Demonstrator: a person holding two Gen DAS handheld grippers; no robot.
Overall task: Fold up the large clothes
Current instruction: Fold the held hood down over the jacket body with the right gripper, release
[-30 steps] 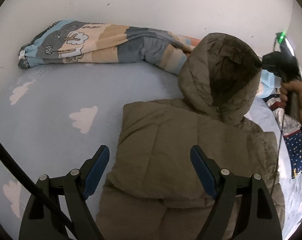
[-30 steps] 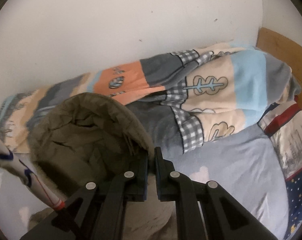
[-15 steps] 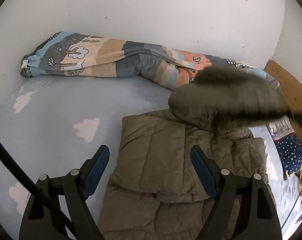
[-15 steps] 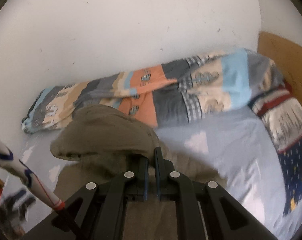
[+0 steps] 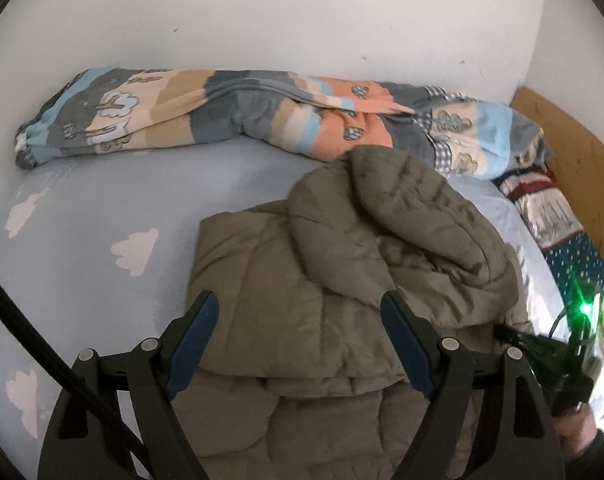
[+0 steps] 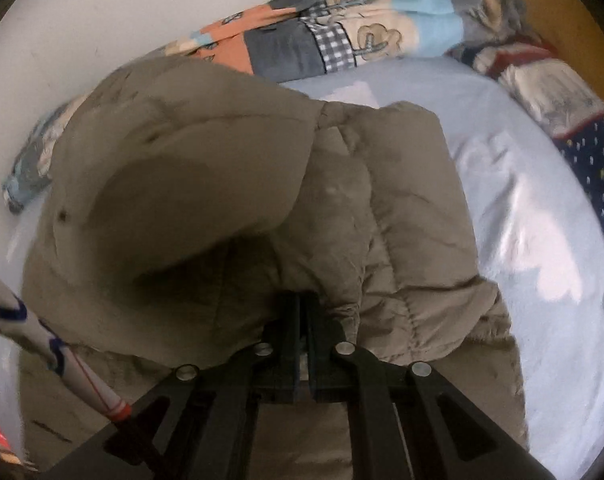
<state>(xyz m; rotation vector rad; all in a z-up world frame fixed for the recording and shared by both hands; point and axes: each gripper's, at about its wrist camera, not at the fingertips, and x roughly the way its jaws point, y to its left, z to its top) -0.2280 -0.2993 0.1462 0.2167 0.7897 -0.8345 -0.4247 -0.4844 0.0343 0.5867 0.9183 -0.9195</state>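
Note:
An olive puffer jacket lies on the bed's light blue sheet, its lower part doubled under. Its hood is turned forward and rests on the jacket's chest. My left gripper hovers open over the near part of the jacket, with nothing between its blue pads. My right gripper is shut on the hood's rim, low over the jacket body. From the left wrist view the right gripper shows at the jacket's right edge, under a green light.
A rolled patterned quilt lies along the white wall. A wooden headboard and a navy and red patterned cloth stand at the right. A black cable crosses the lower left. A white stick with a red tip juts in beside the right gripper.
The right gripper carried the hood from upright down and forward onto the jacket's body. The left gripper shifted a little and stayed open.

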